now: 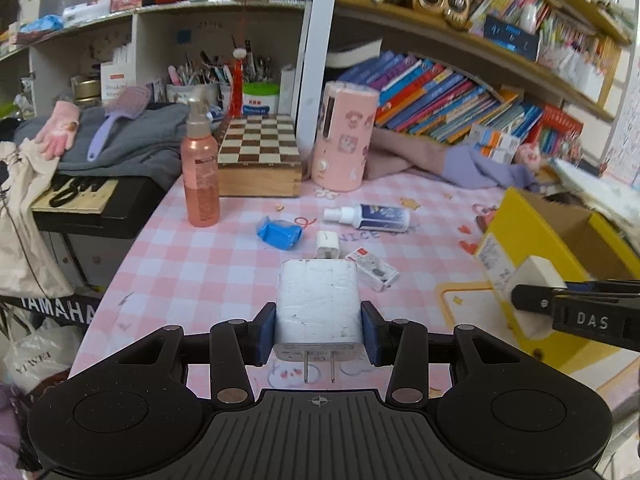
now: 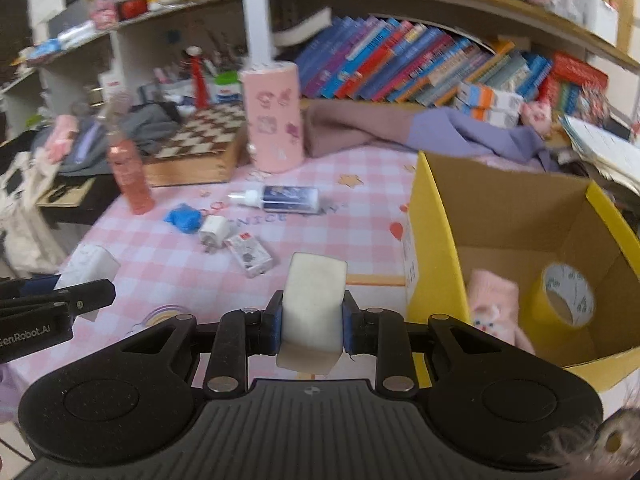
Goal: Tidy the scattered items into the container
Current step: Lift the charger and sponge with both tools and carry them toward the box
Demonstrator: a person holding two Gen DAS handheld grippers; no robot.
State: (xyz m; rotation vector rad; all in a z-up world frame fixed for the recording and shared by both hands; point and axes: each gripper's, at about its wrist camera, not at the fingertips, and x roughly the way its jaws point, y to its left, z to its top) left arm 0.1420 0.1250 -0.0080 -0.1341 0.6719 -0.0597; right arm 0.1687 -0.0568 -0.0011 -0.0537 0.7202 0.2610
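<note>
Yellow cardboard, open at the top: the box [image 2: 436, 216] sits at my right on the pink checked tablecloth [image 1: 192, 264], with a tape roll [image 2: 568, 300] and a pink sock [image 2: 494, 308] already inside. My left gripper [image 1: 319, 326] pinches a white charger [image 1: 318, 300], prongs toward the camera; my right gripper [image 2: 312, 322] squeezes a white block [image 2: 314, 304] at the box's near wall. Both loads hang over the table, not the box. Releasing now would drop them outside. The block may clip the rim, and the grippers could collide at the opening.
</note>
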